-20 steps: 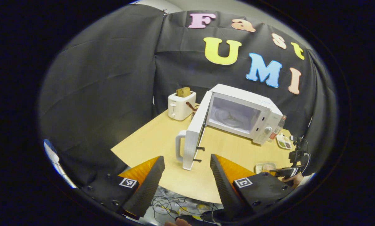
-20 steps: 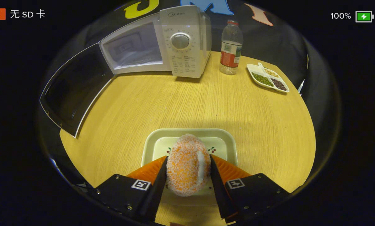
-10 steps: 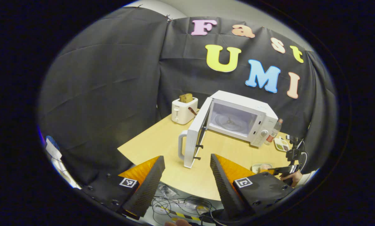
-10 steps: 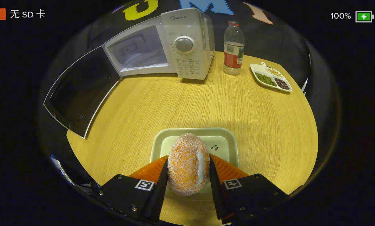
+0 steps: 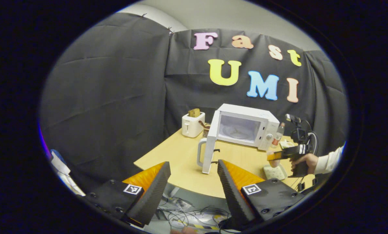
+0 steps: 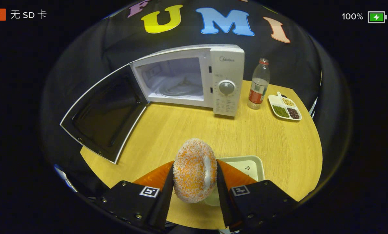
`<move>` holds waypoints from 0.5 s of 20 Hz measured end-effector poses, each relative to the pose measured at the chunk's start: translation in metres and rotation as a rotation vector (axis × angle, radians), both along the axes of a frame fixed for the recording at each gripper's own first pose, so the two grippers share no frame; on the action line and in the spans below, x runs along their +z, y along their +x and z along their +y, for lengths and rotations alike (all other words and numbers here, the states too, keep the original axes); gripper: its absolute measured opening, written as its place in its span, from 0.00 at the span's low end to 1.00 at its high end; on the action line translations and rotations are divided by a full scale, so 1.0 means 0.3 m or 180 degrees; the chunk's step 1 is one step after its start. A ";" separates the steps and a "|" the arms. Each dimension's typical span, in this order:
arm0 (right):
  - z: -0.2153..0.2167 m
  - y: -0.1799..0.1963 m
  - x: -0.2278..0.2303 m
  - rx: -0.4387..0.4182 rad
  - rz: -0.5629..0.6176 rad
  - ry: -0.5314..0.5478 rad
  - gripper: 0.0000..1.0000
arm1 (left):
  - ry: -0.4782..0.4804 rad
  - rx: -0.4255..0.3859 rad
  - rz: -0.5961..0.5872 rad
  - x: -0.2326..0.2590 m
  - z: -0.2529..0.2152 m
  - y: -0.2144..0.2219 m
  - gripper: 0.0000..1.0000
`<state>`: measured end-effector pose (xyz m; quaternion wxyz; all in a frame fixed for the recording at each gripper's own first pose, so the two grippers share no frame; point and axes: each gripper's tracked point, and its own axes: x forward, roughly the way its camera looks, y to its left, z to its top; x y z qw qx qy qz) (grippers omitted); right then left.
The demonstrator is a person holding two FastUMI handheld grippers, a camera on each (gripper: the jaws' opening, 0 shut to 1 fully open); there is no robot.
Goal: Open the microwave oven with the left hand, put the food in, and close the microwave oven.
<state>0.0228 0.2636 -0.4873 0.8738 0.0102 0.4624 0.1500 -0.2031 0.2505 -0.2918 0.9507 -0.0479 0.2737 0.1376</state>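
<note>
Right gripper view — doughnut [image 6: 194, 169] clamped between right hand-held gripper [image 6: 194, 182] fingers.

A white sleeve [image 5: 330, 161] covers the arm; black gripper bodies bear square markers [image 6: 149, 191].

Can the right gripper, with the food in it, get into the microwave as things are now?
Probably yes. The microwave door is swung wide to the side, its cavity is bare but for the turntable, and the table between it and the right gripper, shut on the food, is free.
</note>
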 end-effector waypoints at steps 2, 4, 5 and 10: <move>0.084 0.063 0.021 0.0068 -0.0122 0.0031 0.65 | 0.0013 -0.0052 -0.0100 0.043 -0.001 0.011 0.93; 0.177 0.123 0.015 0.0006 -0.0112 0.0204 0.65 | -0.0002 -0.0025 -0.0045 0.024 0.001 0.028 0.94; 0.223 0.166 0.011 -0.0085 -0.0126 0.0322 0.65 | -0.0063 -0.0010 -0.0055 0.021 -0.002 0.038 0.95; 0.380 0.361 -0.055 -0.0454 -0.0079 0.0778 0.65 | -0.0066 0.0104 0.0164 -0.014 0.019 0.105 0.94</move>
